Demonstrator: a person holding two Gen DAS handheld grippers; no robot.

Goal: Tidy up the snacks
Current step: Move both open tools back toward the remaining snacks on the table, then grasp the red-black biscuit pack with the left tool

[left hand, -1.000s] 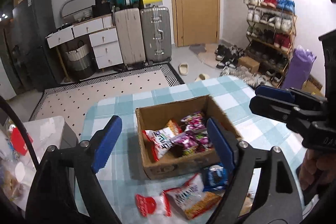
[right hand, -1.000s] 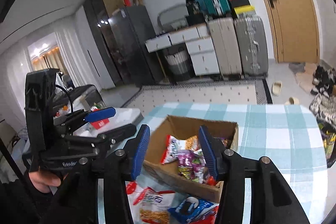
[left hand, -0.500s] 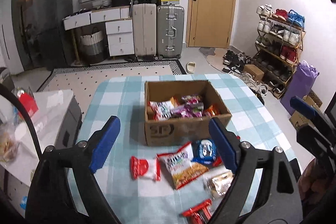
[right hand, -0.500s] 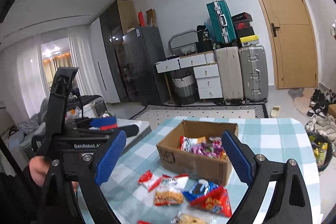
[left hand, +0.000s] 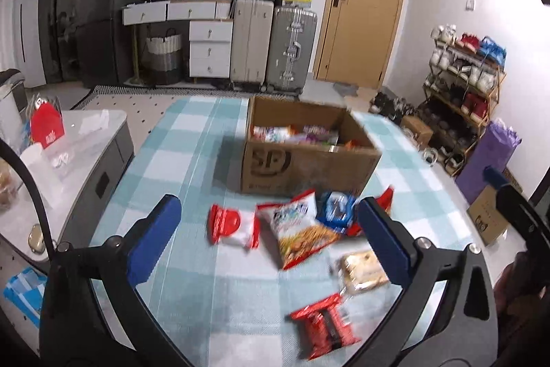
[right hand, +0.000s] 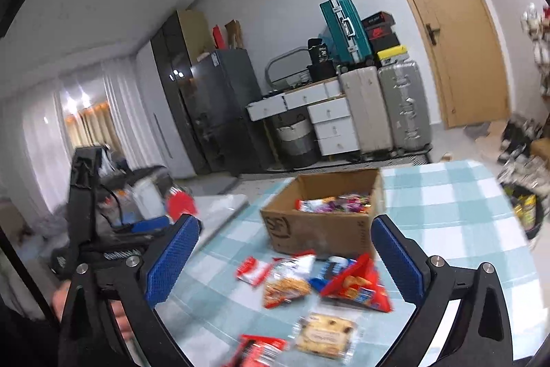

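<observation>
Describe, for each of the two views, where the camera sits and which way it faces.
Left wrist: sits behind the open left gripper, looking down at loose snack packets; the right gripper shows at right.
Right wrist: sits behind the open right gripper, facing the table; the left gripper shows at left.
Shared: the cardboard box.

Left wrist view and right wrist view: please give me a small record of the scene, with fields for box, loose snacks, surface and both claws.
box: open cardboard box, snacks inside
loose snacks: red-white packet, noodle bag, blue packet, biscuit pack, red bars, all in front of the box
surface: checked tablecloth
left claw: open, empty, jaws just opening
right claw: open, empty, jaws just opening
</observation>
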